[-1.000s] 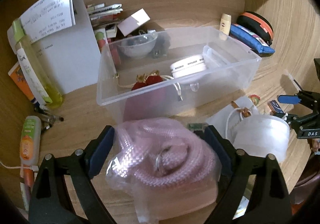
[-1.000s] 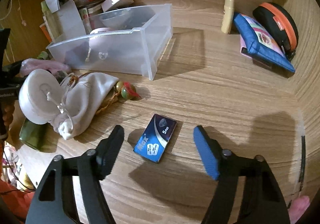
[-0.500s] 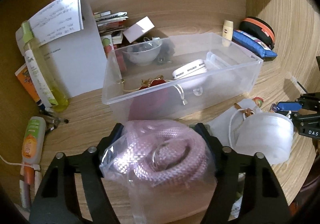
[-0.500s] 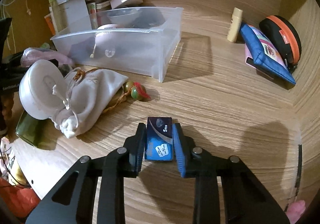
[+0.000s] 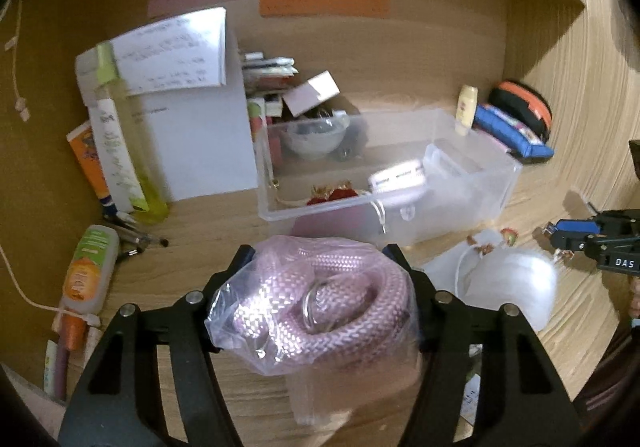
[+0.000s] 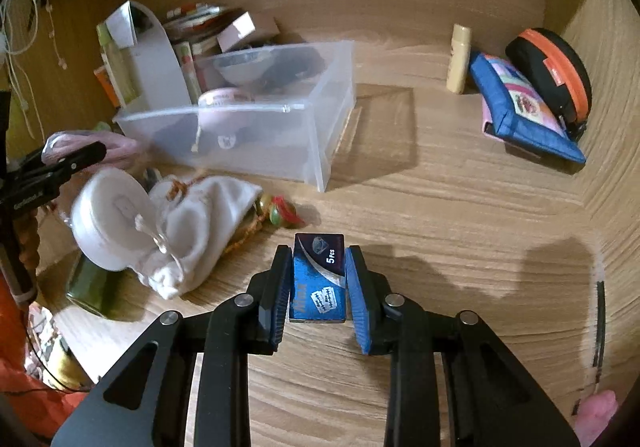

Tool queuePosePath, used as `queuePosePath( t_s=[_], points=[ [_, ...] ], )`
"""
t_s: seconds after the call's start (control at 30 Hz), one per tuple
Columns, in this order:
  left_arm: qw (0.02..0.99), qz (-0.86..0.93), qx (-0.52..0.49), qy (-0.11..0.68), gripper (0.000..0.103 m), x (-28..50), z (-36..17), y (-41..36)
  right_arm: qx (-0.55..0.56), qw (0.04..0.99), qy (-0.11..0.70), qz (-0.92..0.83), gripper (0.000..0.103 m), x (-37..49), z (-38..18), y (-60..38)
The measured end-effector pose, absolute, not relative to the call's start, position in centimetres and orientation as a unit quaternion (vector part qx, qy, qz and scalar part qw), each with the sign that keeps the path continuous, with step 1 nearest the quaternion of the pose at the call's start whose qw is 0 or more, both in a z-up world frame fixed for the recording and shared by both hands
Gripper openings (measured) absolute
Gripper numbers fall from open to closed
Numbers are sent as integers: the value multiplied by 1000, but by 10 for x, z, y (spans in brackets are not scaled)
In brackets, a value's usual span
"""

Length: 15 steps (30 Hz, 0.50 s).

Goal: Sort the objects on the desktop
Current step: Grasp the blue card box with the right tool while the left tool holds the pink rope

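My left gripper [image 5: 320, 279] is shut on a clear bag of pink rope [image 5: 320, 303] and holds it above the desk, in front of the clear plastic bin [image 5: 400, 215]. The bin [image 6: 256, 135] holds a white round tin [image 5: 396, 179], a red pouch [image 5: 332, 197] and a bowl [image 5: 316, 135]. My right gripper [image 6: 318, 279] is shut on a small blue blade box [image 6: 318, 279] just above the desk. The left gripper shows at the left edge of the right wrist view [image 6: 52, 171].
A white drawstring pouch [image 6: 192, 223] with a white round lid [image 6: 108, 223] lies left of the blue box. A blue pouch [image 6: 520, 107], an orange-black case [image 6: 556, 71] and a small cream bottle [image 6: 458, 59] stand at the back right. Bottles [image 5: 120, 163], papers and a tube [image 5: 86, 271] crowd the left.
My left gripper closed on the rope bag and lifted it. My right gripper closed on the blue box and raised it slightly off the desk.
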<state>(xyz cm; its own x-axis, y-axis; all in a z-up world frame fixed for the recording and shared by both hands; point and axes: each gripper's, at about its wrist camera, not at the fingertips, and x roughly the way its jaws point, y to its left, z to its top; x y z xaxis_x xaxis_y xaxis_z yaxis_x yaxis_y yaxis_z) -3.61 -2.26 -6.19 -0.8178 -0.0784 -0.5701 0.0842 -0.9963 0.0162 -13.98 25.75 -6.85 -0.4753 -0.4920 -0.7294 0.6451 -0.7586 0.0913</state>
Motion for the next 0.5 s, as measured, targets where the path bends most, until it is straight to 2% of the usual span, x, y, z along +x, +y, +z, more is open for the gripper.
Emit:
queuePosePath(
  t_s=[0.5],
  points=[
    [55,-966,252,23,64,-14,-32,-24,328,357,88,-870,25,-128,-20,246]
  ],
)
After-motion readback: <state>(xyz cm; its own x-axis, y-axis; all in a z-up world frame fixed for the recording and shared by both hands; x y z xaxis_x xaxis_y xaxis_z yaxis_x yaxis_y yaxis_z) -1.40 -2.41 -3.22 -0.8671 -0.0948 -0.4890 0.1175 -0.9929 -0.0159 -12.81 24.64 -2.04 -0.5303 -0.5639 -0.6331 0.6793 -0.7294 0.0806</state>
